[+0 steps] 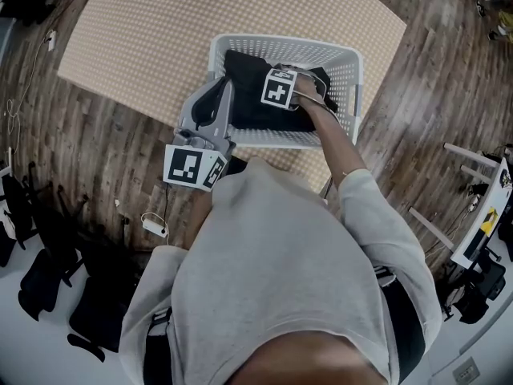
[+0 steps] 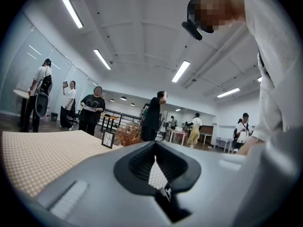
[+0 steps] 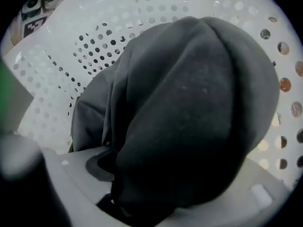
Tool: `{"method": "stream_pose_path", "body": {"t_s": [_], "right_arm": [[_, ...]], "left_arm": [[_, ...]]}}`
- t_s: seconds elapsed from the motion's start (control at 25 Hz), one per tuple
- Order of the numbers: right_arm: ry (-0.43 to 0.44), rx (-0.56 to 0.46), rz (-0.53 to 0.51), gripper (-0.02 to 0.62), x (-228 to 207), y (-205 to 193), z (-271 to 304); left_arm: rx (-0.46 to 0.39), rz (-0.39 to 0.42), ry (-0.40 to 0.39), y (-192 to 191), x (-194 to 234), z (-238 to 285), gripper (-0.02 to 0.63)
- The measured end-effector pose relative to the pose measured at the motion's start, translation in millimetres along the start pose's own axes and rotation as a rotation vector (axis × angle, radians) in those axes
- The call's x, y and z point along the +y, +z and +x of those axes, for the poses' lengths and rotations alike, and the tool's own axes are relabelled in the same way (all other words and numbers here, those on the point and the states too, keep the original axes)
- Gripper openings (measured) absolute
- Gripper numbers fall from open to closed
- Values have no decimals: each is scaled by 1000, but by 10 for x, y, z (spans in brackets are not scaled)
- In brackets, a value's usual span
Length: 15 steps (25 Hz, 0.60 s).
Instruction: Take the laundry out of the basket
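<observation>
Your right claw [image 3: 147, 193] is clamped on a fat wad of the dark garment [image 1: 248, 79]. Lift it slowly, straight up over the basket [image 1: 280, 45] rim. Left claw [image 2: 155, 150] is closed and empty.

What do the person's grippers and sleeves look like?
Left gripper: light grey shell, black ribbed pads on the tongs. Right gripper: same grey shell. Each bears a white cube with black square markers. Light grey top; right sleeve ends near the elbow.
</observation>
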State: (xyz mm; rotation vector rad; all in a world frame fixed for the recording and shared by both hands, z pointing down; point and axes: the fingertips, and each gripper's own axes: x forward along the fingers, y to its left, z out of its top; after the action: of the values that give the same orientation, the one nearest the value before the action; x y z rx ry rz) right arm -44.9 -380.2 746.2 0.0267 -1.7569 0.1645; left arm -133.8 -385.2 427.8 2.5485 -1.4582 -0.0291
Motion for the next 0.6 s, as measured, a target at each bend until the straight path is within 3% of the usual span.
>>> {"method": "stream_pose_path", "body": {"t_s": [0.12, 0.24, 0.44, 0.6], "right_arm": [[23, 8, -25, 325, 69, 13, -17], [25, 15, -68, 231, 163, 38, -43], [-32, -38, -74, 149, 186, 69, -132], [-95, -65, -85, 120, 163, 118, -292]], "left_arm": [[0, 0, -3, 5, -11, 19, 11], [-3, 3, -5, 20, -24, 17, 11], [-12, 9, -10, 49, -35, 14, 11], [-25, 14, -18, 109, -77, -13, 11]]}}
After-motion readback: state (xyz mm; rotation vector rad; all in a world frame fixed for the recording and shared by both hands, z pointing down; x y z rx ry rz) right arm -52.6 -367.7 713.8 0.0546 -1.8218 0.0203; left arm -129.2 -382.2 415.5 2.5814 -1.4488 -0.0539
